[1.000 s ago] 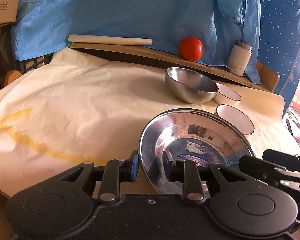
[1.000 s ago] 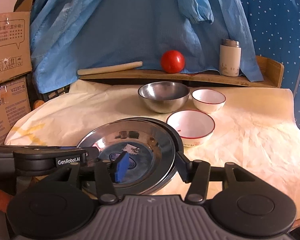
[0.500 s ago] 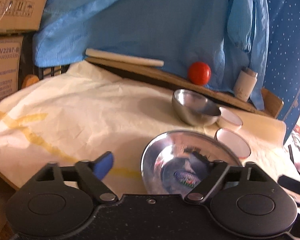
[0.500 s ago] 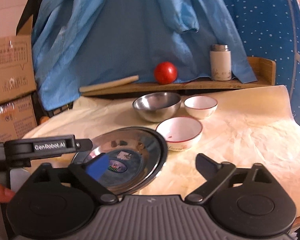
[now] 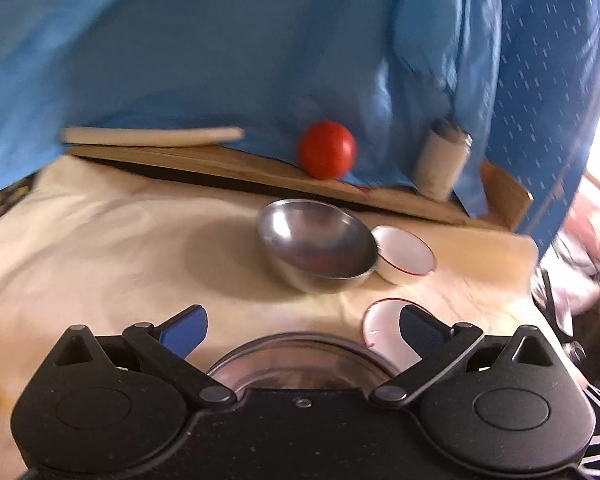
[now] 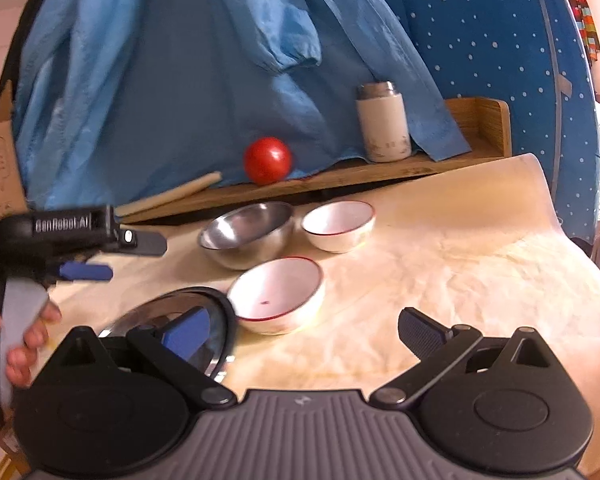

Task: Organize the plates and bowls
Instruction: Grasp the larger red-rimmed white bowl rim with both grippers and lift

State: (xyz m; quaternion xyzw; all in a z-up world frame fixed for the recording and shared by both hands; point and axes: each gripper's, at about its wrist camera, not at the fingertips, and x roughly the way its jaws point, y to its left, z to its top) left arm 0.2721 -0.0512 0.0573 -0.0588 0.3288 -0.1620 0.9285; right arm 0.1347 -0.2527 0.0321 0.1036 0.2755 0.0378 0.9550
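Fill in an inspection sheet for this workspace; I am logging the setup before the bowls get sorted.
Surface: cream cloth, wrinkled.
Job's things: steel plate nearest, flat on the cloth; steel bowl; near white bowl; far white bowl; none stacked.
Clutter: on wooden shelf, red ball, white flask, pale rod.
Grippers: left gripper and right gripper just opened; nothing between the jaws.
Cables: nothing seen.
Surroundings: blue cloth behind, cardboard box at left.
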